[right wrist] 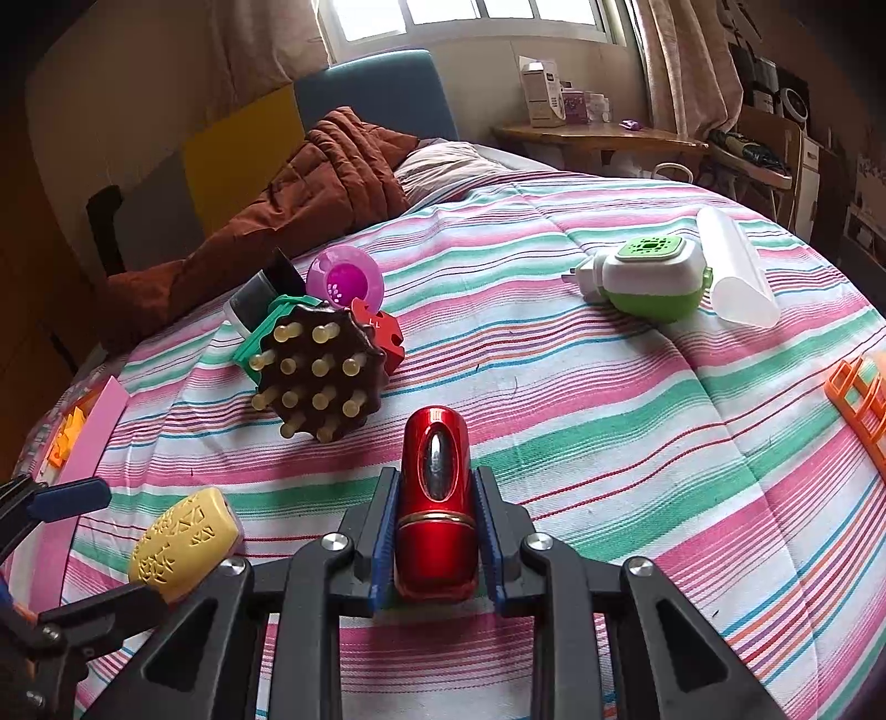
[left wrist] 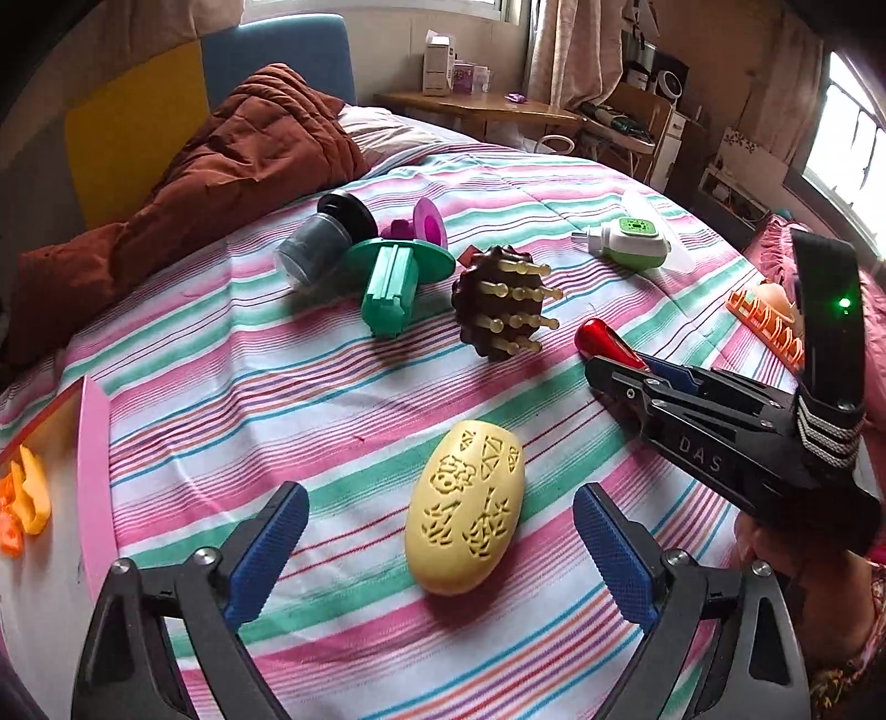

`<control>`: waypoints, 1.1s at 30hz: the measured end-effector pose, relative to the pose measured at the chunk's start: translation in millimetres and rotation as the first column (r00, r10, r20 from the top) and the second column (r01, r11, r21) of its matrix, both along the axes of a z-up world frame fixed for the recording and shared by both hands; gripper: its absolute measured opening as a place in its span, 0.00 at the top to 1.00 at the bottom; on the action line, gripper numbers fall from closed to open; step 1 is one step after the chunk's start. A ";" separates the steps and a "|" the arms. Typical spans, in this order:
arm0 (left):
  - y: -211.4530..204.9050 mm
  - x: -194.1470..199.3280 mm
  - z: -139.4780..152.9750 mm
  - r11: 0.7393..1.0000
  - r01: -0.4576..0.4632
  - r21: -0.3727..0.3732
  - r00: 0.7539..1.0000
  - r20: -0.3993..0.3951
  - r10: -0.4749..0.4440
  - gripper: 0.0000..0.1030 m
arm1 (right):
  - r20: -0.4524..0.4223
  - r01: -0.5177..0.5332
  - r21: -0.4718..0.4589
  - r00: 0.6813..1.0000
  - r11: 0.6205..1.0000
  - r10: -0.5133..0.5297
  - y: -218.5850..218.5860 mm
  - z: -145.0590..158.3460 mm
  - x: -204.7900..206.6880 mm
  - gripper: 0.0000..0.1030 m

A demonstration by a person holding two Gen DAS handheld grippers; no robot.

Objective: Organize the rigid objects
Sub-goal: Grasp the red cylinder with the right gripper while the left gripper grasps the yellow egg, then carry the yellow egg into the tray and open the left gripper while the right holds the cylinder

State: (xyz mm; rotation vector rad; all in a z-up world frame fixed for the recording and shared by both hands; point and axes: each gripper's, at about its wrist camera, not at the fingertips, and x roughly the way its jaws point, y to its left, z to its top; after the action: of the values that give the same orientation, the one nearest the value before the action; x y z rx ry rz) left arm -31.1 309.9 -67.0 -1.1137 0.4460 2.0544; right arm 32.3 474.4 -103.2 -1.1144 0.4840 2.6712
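Red torch clamped in R gripper; L gripper apart astride yellow egg-shaped piece; brown peg brush ahead.

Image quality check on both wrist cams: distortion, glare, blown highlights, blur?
Left wrist view: strong fisheye bend, striped bedspread bulges, dark corner vignette, window at right blown out; yellow oval object sharp with soft shadow. Right wrist view: same barrel bend, top window overexposed, glare streak on the red glossy object; no noticeable motion blur.
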 end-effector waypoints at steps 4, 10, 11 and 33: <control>17.9 2.2 -11.0 0.994 0.076 -0.082 0.995 -0.053 -0.081 0.34 | -0.011 0.001 -0.012 1.000 1.000 -0.001 2.1 -1.4 0.7 0.75; 15.0 3.4 -18.3 0.995 0.100 -0.025 0.995 -0.019 -0.100 0.56 | -0.022 0.002 -0.027 1.000 1.000 -0.003 4.5 -2.2 1.0 0.75; 12.9 3.9 -18.2 0.995 0.095 -0.015 0.995 -0.020 -0.095 0.56 | -0.024 0.002 -0.028 1.000 1.000 -0.003 4.7 -2.3 1.5 0.75; -41.6 25.4 -14.3 0.992 -0.062 0.108 0.995 0.080 0.054 0.57 | -0.015 0.005 0.009 1.000 1.000 -0.005 0.6 -1.7 0.7 0.75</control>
State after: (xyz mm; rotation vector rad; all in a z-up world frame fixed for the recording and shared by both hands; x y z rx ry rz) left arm -5.7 268.4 -81.3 -1.1462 0.2618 2.0524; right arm 32.9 475.0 -104.9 -1.0908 0.4767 2.6767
